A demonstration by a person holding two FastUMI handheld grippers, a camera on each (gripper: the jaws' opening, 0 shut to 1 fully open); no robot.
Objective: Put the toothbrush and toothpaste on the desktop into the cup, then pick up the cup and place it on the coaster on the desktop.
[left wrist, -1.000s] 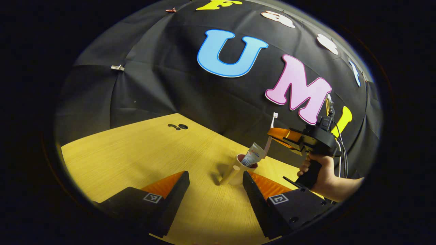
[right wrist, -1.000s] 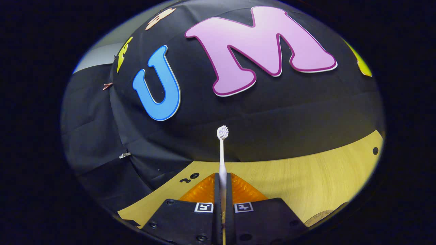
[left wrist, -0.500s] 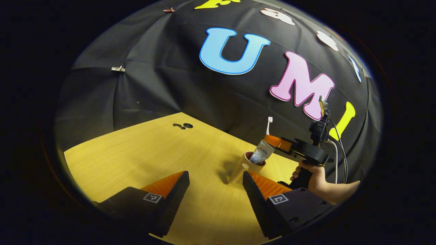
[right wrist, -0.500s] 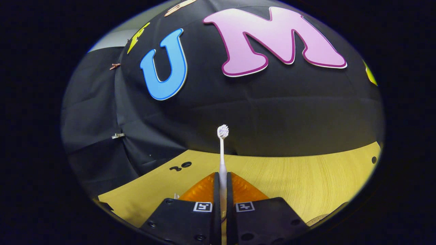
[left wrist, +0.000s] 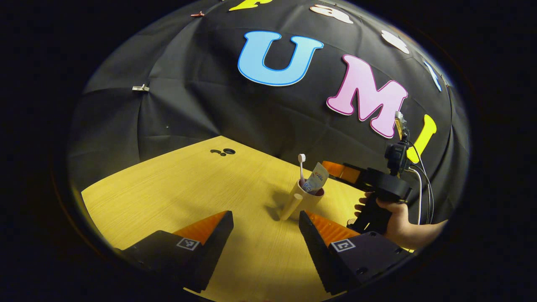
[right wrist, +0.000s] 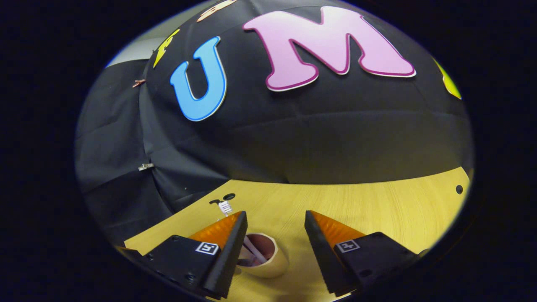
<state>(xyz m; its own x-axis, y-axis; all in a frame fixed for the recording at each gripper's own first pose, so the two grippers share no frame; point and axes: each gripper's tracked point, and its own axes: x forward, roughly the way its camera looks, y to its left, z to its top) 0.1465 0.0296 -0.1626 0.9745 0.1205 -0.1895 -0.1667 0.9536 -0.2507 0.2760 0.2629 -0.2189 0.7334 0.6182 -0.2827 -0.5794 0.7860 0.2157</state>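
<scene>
Left gripper view
- Left gripper point(left wrist: 265, 218): its two fingers stood wide apart above the desktop point(left wrist: 176, 188), with nothing between them.
- Cup point(left wrist: 305, 200): a tan cup stood upright on the wood, beyond the right-hand finger and near the far edge of the desktop; a cylindrical handle slanted down its near side.
- Toothbrush point(left wrist: 301, 167): stood in the cup, bristle head up, leaning on the left part of the rim.
- Toothpaste point(left wrist: 316, 179): a white tube stood in the cup beside the brush, tilted to the right.
- Right gripper point(left wrist: 335, 167): held by a hand point(left wrist: 396, 222) just behind and to the right of the cup; whether its fingers were parted could not be told here.

Right gripper view
- Right gripper point(right wrist: 275, 218): its fingers stood wide apart, gripping nothing.
- Cup point(right wrist: 268, 262): sat low between the fingers, mouth visible, partly hidden by the left-hand finger.
- Toothbrush point(right wrist: 225, 207): the bristle head showed above the left-hand finger, and the shaft ran down inside the cup.
- Desktop point(right wrist: 377, 209): bare wood reached away to the right.
</scene>
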